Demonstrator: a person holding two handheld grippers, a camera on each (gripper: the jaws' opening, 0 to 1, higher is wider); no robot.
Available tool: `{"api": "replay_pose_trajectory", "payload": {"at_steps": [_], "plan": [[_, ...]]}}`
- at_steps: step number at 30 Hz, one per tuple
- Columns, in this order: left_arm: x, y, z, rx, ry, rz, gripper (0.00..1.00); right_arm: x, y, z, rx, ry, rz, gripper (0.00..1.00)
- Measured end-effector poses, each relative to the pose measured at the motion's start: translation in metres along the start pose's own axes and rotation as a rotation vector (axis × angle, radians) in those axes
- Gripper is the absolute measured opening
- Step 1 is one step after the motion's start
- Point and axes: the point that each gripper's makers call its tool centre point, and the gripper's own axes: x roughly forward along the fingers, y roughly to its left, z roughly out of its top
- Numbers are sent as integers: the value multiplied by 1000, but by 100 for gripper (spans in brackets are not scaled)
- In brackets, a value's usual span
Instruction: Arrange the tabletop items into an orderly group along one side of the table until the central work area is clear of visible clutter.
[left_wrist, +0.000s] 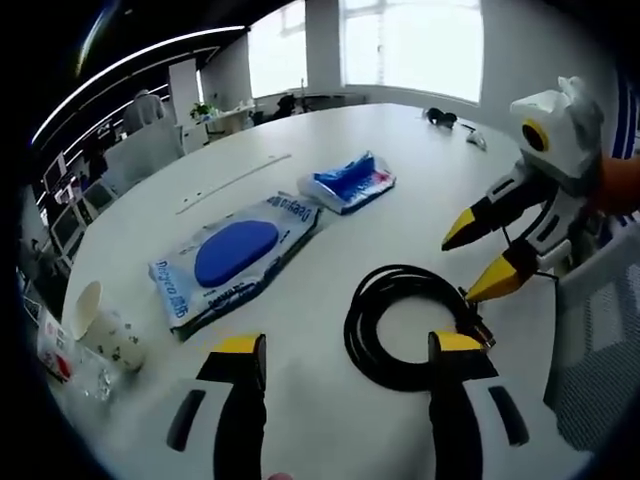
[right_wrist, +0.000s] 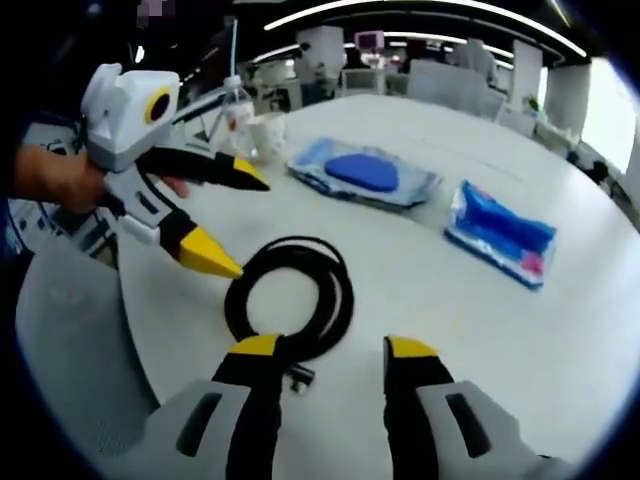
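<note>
left gripper view: the left gripper (left_wrist: 345, 350) hangs open over a white table (left_wrist: 400, 170), jaws either side of a coiled black cable (left_wrist: 405, 325); the right gripper (left_wrist: 485, 255) reaches in, open.

right gripper view: the right gripper (right_wrist: 335, 350) is open just beside the cable (right_wrist: 290, 290).

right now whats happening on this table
A person works over a white table with a gripper in each hand. Both the left gripper and the right gripper are open and poised at a coiled black cable, neither gripping it. Farther back lie a large blue packet and a small blue packet. A paper cup lies tipped near the table's edge.
</note>
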Motion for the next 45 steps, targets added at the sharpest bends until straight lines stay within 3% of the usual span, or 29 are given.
{"api": "replay_pose_trajectory", "payload": {"at_steps": [17, 23, 38, 45], "plan": [[11, -7, -17, -2, 50, -29, 56, 8, -2, -3, 112, 17, 15, 30], [12, -10, -20, -5, 56, -37, 53, 9, 1, -4, 156, -8, 15, 26], [14, -11, -21, -16, 64, -31, 51, 9, 6, -2, 127, 19, 16, 21], [15, -12, -22, -54, 57, -30, 49, 10, 5, -2, 158, 24, 8, 21]]}}
